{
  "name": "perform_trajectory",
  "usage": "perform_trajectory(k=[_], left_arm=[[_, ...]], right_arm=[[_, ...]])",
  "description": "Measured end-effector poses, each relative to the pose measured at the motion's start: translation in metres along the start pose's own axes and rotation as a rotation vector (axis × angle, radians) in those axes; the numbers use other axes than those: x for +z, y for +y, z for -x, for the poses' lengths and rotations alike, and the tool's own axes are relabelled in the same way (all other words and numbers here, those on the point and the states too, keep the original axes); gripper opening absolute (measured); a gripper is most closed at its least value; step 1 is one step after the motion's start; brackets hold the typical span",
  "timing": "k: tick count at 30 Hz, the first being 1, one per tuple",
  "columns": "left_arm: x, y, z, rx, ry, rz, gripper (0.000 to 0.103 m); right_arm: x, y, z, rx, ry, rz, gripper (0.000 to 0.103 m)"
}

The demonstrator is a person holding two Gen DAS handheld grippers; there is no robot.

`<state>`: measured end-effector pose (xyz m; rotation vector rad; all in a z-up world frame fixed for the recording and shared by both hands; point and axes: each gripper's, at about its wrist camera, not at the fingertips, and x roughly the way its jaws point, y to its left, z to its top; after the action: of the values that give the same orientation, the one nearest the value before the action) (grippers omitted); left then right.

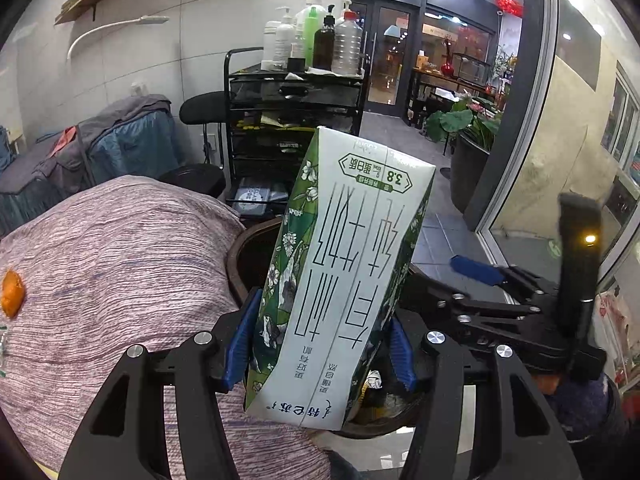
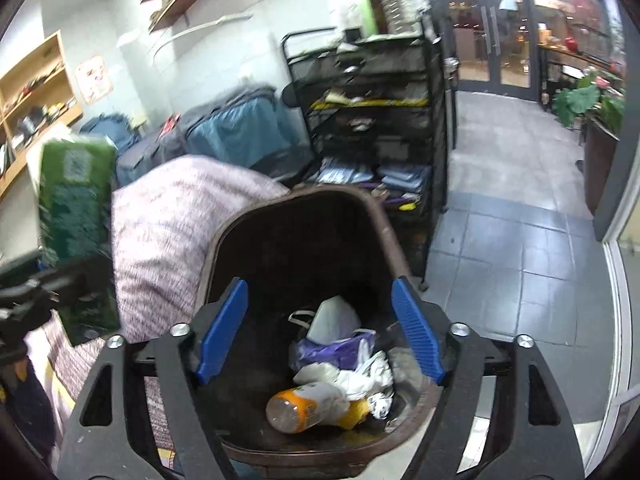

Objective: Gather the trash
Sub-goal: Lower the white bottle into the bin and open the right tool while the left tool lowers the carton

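Observation:
My left gripper (image 1: 320, 344) is shut on a green and white milk carton (image 1: 344, 272), held upright above the rim of a dark brown trash bin (image 1: 240, 256). The carton also shows blurred in the right wrist view (image 2: 76, 216) at the left. My right gripper (image 2: 320, 328) is open and empty, hovering over the bin (image 2: 304, 224). Inside the bin lie a plastic bottle (image 2: 304, 404), a white mask (image 2: 334, 320), a purple bag (image 2: 328, 350) and crumpled paper. The right gripper shows in the left wrist view (image 1: 500, 292) at the right.
A pink knitted cushion (image 1: 112, 280) lies left of the bin, with an orange peel (image 1: 12, 294) on it. A black wire cart (image 1: 296, 120) with bottles stands behind. Blue bags (image 2: 240, 128) lie by the wall. Grey tiled floor (image 2: 520, 248) stretches right towards glass doors.

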<state>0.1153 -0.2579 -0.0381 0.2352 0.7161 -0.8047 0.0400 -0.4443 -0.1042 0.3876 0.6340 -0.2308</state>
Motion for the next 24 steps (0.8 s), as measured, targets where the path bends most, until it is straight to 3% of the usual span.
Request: perform_trajectory(k=[8, 24], left_arm=[[0.006, -0.005, -0.04, -0.028, 0.087, 0.024, 0.056], [0.001, -0.008, -0.088, -0.013, 0.214, 0.041, 0.056]], right_arm=[[0.008, -0.024, 0.02, -0.057, -0.07, -0.083, 0.08], [0.005, -0.055, 0.022, -0.1, -0.075, -0.159, 0.08]])
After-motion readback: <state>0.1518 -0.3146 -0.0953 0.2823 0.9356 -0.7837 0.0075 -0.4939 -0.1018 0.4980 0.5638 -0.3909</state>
